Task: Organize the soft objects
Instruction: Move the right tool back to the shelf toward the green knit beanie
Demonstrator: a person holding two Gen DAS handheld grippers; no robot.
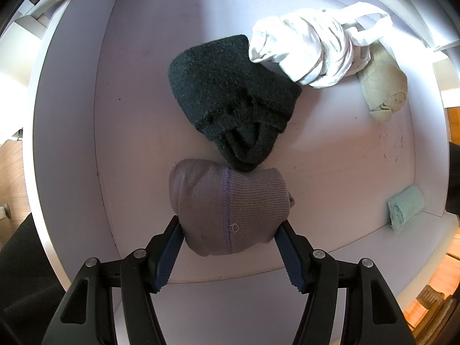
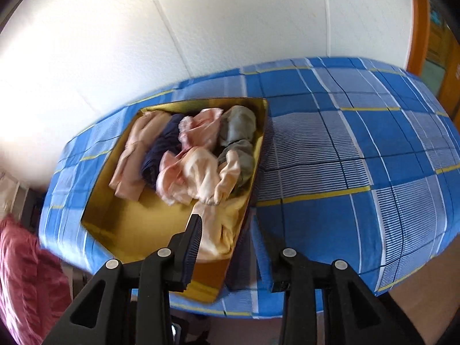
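Left gripper clamps grey sock | right gripper empty, parted | no legible writing

In the right wrist view, a blue checked bedspread with white stripes and thin yellow lines fills the frame from the centre out to three o'clock. Its near edge drops away at five o'clock above a pale tan floor. A white wall with faint seams spans ten to one o'clock. An orange wooden frame, perhaps a doorway, stands at two o'clock, warped by the lens. At eight o'clock hangs a blurred reddish-pink quilted fabric.

In the left wrist view, sunlit orange wooden boards show at four to five o'clock, and a brown wood-grain surface sits at nine o'clock.
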